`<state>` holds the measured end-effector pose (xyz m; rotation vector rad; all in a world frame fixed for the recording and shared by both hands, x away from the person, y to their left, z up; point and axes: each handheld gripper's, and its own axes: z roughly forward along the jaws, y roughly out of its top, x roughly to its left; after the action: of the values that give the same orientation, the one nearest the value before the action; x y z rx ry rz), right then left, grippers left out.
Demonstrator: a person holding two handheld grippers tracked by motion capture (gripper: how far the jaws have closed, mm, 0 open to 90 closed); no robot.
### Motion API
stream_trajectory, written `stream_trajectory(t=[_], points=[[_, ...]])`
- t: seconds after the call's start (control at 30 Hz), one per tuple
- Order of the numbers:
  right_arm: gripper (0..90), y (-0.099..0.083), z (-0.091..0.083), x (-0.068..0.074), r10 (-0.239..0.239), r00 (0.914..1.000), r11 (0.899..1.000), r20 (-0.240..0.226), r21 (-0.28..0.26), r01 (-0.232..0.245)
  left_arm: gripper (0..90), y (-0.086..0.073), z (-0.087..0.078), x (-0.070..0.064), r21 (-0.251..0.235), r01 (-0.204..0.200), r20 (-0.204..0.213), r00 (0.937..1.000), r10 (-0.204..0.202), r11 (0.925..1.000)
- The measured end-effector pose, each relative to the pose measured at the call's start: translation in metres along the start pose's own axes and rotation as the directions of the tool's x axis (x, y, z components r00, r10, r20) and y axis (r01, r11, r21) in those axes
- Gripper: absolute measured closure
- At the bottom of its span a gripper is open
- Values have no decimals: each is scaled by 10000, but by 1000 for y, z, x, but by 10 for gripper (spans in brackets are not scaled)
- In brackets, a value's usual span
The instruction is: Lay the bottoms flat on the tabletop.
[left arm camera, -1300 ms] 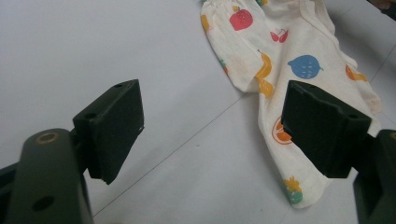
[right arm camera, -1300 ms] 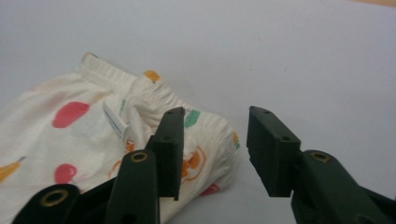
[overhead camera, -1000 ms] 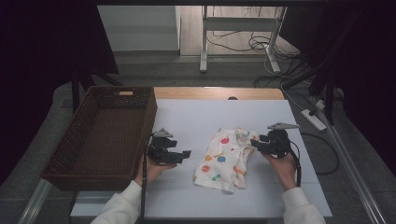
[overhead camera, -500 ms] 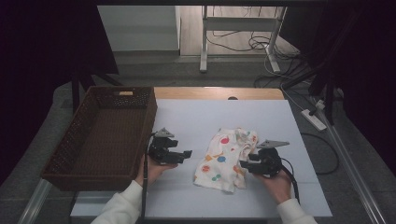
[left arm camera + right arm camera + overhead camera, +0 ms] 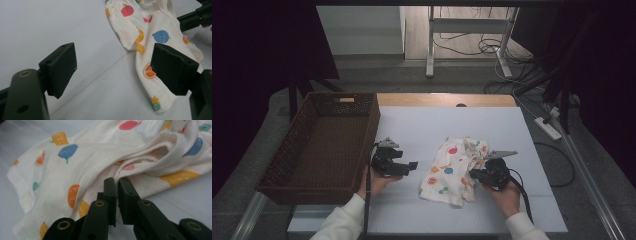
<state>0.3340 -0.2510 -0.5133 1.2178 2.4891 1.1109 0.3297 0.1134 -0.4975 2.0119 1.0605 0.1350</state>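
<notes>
Two forearms in white sleeves enter from the near edge, each hand gripping a black two-jaw gripper low over the table. The left gripper (image 5: 404, 165) points toward the right with its jaws spread wide apart. The right gripper (image 5: 476, 173) points left toward the other, its jaws drawn almost together with a narrow slit between the pads (image 5: 110, 187). The right hand (image 5: 504, 192) sits slightly nearer than the left hand (image 5: 377, 179).

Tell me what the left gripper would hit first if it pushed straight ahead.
Probably the cream fruit-printed cloth garment. The left gripper is open above the bare white tabletop, pointing toward the garment's near edge; depth is uncertain.
</notes>
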Motion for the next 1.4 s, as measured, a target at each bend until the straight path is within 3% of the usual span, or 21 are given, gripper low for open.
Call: stream_trajectory(t=[0.2,0.37,0.57,0.73,0.87,1.0,1.17,1.3,1.4], points=[[858,10,5,9,-205,9997,9996,-165,-215,202,200,0,-1,1,-41,44,-12,10000,-44,10000],[853,20,13,18,-718,9974,9972,-60,-208,716,200,-1,-1,1,-31,43,-19,10000,-43,10000],[795,20,27,19,-672,9974,9977,-271,38,673,200,-1,-2,2,-48,71,-29,10000,-71,10000],[687,19,9,14,-547,9980,9976,-303,-451,533,200,-2,-2,2,-28,68,-37,10000,-68,10000],[620,10,-11,5,-233,9997,9963,16,-832,233,200,-2,-2,2,-29,66,-22,10000,-66,10000],[587,1,-19,-5,114,9996,9970,243,-763,-95,200,-1,-1,1,-29,52,-4,10000,-52,10000],[543,-2,-10,-9,75,9949,9989,1010,-470,-27,199,-1,1,0,29,29,30,10000,-29,10000],[525,0,0,-15,450,9933,9977,1067,-561,-392,199,-1,1,0,27,11,19,10000,-11,10000],[509,4,5,-13,403,9919,9971,1206,-685,-322,199,-1,1,0,28,34,13,10000,-34,10000]])
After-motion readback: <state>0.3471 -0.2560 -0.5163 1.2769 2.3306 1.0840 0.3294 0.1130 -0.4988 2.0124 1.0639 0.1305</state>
